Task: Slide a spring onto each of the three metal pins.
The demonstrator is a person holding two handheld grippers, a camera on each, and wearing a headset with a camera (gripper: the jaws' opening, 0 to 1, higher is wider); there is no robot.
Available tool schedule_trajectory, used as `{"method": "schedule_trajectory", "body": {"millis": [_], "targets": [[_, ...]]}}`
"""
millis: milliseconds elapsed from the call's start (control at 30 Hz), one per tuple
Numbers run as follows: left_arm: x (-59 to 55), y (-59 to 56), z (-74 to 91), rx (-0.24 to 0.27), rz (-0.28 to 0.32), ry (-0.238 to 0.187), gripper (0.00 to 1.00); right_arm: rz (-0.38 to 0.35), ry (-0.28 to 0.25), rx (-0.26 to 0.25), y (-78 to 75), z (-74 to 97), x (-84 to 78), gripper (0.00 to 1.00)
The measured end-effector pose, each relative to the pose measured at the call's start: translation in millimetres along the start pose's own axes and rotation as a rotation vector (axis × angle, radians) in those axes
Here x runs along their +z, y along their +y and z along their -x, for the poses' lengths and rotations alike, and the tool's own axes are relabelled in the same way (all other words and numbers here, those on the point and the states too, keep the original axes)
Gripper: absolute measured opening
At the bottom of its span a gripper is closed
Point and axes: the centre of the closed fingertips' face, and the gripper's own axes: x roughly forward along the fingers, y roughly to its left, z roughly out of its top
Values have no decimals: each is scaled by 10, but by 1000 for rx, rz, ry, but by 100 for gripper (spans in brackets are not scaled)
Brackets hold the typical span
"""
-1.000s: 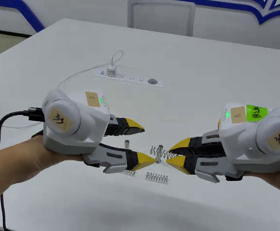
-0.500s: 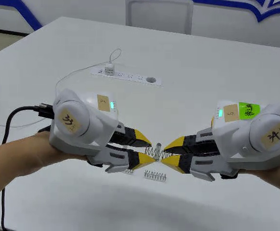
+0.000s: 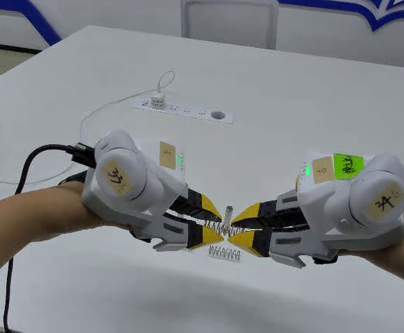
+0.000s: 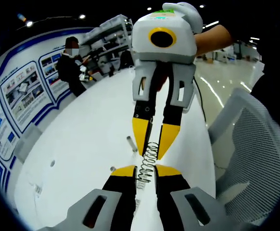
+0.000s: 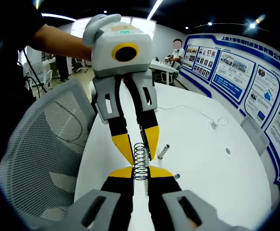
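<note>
At the white table [image 3: 292,104], my two grippers meet nose to nose over one spring [image 3: 224,226]. My left gripper [image 3: 212,222] has its yellow-tipped fingers drawn in to a narrow gap and pinched on one end of the coil. My right gripper [image 3: 242,225] is closed just as tight on the other end. The spring lies stretched sideways between them, touching both sets of tips; whether it is clear of the tabletop I cannot tell. I judge the double hold is there to keep the floppy coil straight and its open end steady, since one gripper alone would let it droop and miss its mark. That mark stands just behind it: an upright metal pin [image 3: 228,211], bare, almost touching the middle of the coil. A second pin [image 5: 177,176], also bare, sits near my right-hand jaws. Another loose spring [image 3: 224,253] waits flat on the table just in front of the tips, within easy reach for a later pin. By my reading no pin wears a spring yet, and the next move calls for tipping this coil upright and threading it down.
</note>
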Motion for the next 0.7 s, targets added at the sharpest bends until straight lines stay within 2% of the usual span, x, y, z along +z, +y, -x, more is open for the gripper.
{"method": "schedule_trajectory", "body": {"millis": [233,467,600,700], "targets": [[-4,-24,-18,27,-86,0,12,29,15,10,0,18,0,10],[-20,-40,-38,32,-113,-11,10,64,38,22,24,10,-22,10],[-5,-47,-31,48,-121,-26,10,82,42,30,26,25,-17,10],[4,-52,-38,72,-149,-32,10,95,45,32,18,33,-20,10]]}}
